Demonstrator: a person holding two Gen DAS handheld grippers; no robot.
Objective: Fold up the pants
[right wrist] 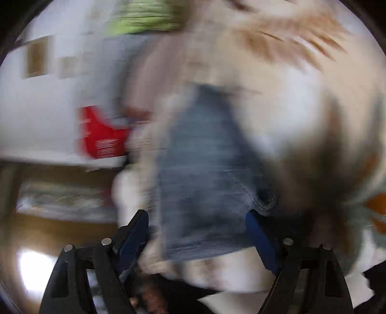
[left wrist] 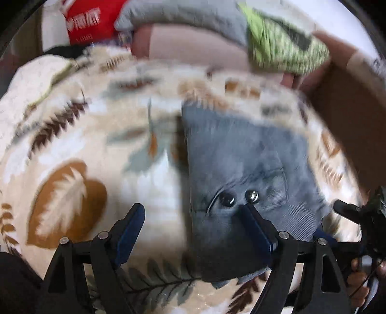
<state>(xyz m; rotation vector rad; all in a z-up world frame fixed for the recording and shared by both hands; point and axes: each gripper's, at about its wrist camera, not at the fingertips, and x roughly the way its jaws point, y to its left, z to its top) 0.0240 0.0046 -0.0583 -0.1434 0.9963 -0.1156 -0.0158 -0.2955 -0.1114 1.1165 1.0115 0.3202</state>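
Folded grey-blue corduroy pants [left wrist: 241, 154] lie flat on a cream blanket with a leaf pattern [left wrist: 72, 149], their two metal snaps [left wrist: 252, 195] facing up. My left gripper [left wrist: 193, 215] stands open just above the near left edge of the pants, its right finger [left wrist: 253, 224] over the cloth and its left finger [left wrist: 132, 224] over the blanket. The right wrist view is heavily blurred. There my right gripper [right wrist: 196, 224] is open with the near end of the pants [right wrist: 205, 181] between its fingers, and I cannot see the pads pressing on them.
At the back lie a red box [left wrist: 91, 19], a grey cloth [left wrist: 183, 14], a green patterned cloth [left wrist: 284, 46] and a pink cushion [left wrist: 193, 48]. A blurred brown shape [left wrist: 349, 120] fills the right side. A hand [left wrist: 359, 282] holds the other gripper's black frame [left wrist: 349, 210].
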